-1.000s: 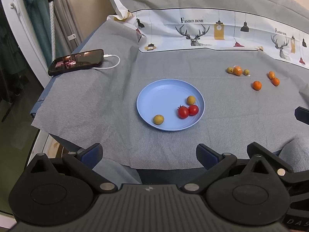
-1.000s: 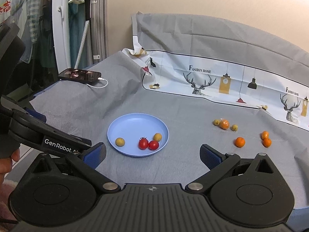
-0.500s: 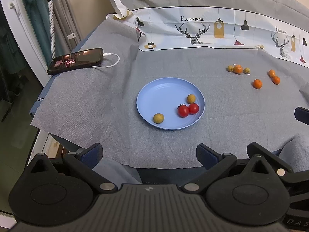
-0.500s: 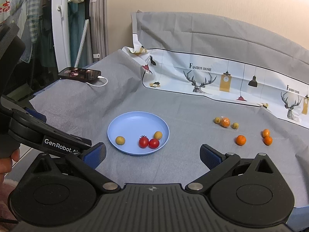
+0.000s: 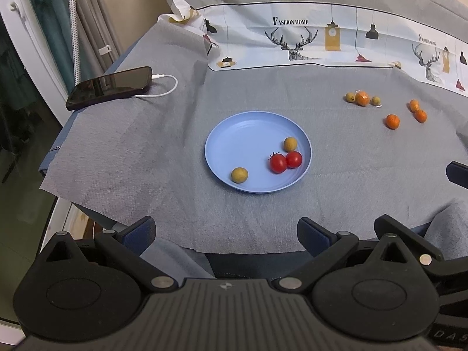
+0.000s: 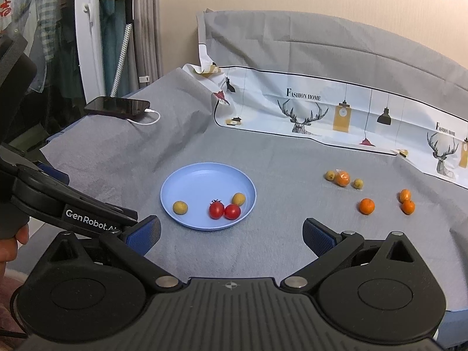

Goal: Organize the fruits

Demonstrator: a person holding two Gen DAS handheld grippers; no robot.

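Observation:
A blue plate [image 5: 234,134] [image 6: 201,178] sits mid-table and holds two red tomatoes [image 5: 285,161] [image 6: 224,210] and two yellow-brown fruits [image 5: 239,174] [image 6: 180,207]. Loose on the grey cloth at the right lie small oranges [image 5: 392,121] [image 6: 366,206] and two greenish fruits beside a wrapped orange [image 5: 362,98] [image 6: 342,177]. My left gripper [image 5: 226,231] is open and empty at the table's near edge. My right gripper [image 6: 231,235] is open and empty, short of the plate.
A black phone [image 5: 109,87] [image 6: 117,107] on a white cable lies at the far left corner. A printed deer sheet [image 5: 321,44] runs along the back. The cloth's front edge overhangs near the left gripper. A clothes rack [image 6: 87,29] stands left.
Both grippers have drifted slightly; the plate sits a little higher in both views. The phone screen has gone dark. No fruit has moved.

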